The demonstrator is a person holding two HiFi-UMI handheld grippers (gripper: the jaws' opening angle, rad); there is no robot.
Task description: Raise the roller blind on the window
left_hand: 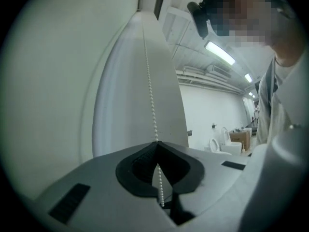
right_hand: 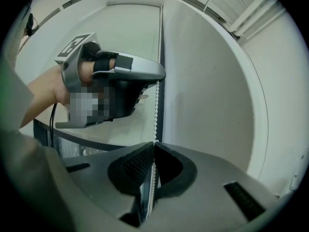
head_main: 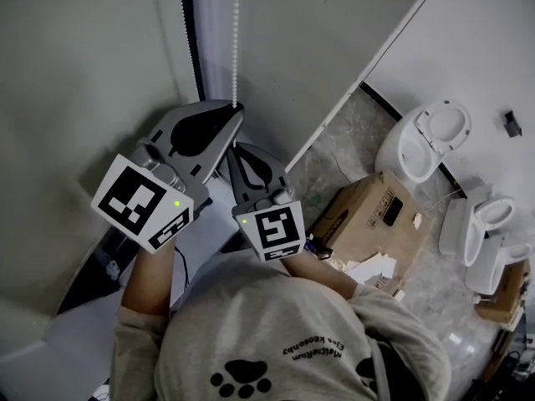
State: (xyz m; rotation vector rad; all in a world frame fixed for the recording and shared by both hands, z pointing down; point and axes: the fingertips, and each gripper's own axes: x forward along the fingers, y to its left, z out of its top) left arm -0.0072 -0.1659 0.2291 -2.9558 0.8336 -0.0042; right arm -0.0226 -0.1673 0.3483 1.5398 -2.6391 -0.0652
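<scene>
Head view, your left hand-held gripper (head_main: 235,109) above your right hand-held gripper (head_main: 237,147), both at the bead chain (head_main: 236,40) beside the window frame (head_main: 191,23), left gripper view, jaws closed tight on the chain, right gripper view, jaws pinching the same chain lower down.

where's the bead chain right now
In the head view the bead chain hangs at top centre beside the dark window frame, clamped by the left tool and, just below it, the right tool.

On the mottled floor (head_main: 332,167) to the right, a cardboard box (head_main: 376,215) is set, with white toilets (head_main: 428,144) ranged just beyond it.
</scene>
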